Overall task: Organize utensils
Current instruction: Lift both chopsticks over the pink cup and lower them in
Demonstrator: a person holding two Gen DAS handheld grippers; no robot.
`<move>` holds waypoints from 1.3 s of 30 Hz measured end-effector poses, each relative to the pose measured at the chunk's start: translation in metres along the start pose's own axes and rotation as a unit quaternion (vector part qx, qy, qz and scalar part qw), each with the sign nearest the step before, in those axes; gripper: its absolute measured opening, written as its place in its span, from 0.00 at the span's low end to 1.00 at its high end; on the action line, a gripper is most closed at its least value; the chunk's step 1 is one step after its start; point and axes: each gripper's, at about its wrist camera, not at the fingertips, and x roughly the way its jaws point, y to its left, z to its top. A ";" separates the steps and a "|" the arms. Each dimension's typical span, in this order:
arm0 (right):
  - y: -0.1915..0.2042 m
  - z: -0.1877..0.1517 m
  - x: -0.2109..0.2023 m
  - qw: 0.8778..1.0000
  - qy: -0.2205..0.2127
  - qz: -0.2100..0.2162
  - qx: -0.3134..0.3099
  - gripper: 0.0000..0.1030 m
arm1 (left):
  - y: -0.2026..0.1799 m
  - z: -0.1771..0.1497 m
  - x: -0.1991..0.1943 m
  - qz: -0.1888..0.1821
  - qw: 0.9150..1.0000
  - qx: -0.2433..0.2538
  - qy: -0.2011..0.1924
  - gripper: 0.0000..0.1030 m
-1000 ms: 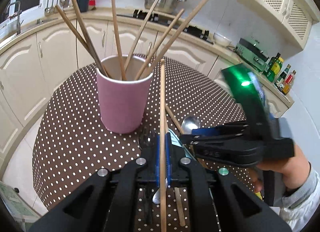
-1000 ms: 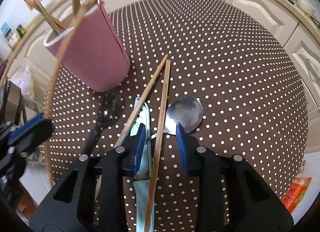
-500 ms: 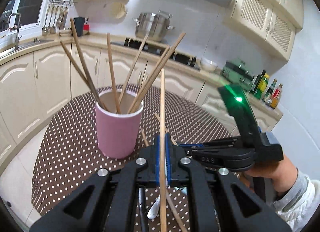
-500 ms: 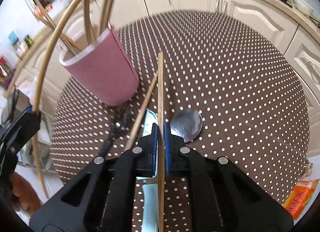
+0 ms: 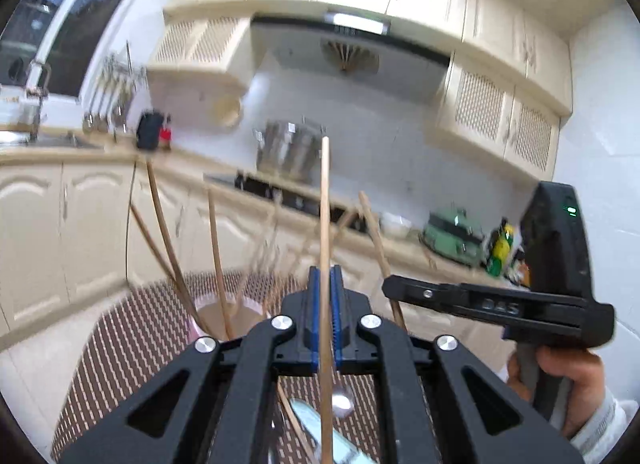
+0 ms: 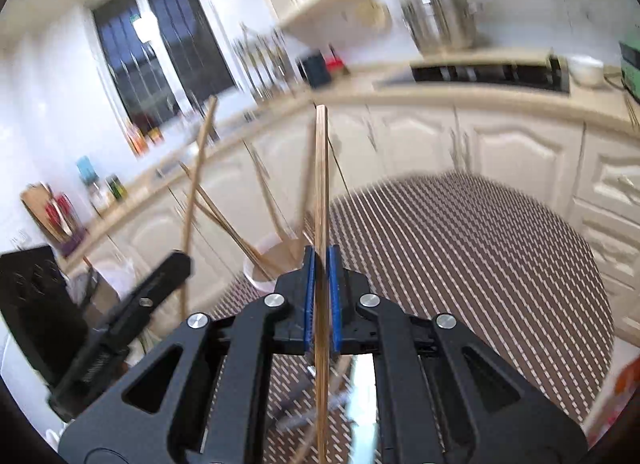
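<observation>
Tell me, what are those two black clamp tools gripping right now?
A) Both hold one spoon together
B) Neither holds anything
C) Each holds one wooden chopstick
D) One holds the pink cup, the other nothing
C: the left gripper is shut on a chopstick, and the right gripper is shut on another chopstick, both above the pink cup.

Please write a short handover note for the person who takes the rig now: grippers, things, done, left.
Left gripper: shut on a chopstick.
Right gripper: shut on another chopstick.
Pink cup on the dotted table already has several chopsticks in it.
A spoon, one loose chopstick and a pale blue utensil lie on the table under the grippers.
Left: drop both held chopsticks into the cup, then clear the rest.
</observation>
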 end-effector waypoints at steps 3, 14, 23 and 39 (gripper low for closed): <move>0.012 0.005 -0.001 1.000 -0.026 0.010 -0.007 0.07 | 0.002 0.012 0.004 0.009 0.999 0.009 -0.035 0.05; 0.045 0.032 0.045 0.992 -0.123 0.036 -0.016 0.07 | 0.027 0.030 0.042 0.039 0.994 -0.003 -0.103 0.05; 0.046 0.033 0.075 0.984 -0.172 0.027 -0.027 0.07 | 0.044 0.029 0.070 0.070 0.986 -0.008 -0.148 0.05; 0.041 0.027 0.095 0.978 -0.205 0.010 -0.022 0.07 | 0.060 -0.002 0.074 0.091 0.988 -0.012 -0.123 0.05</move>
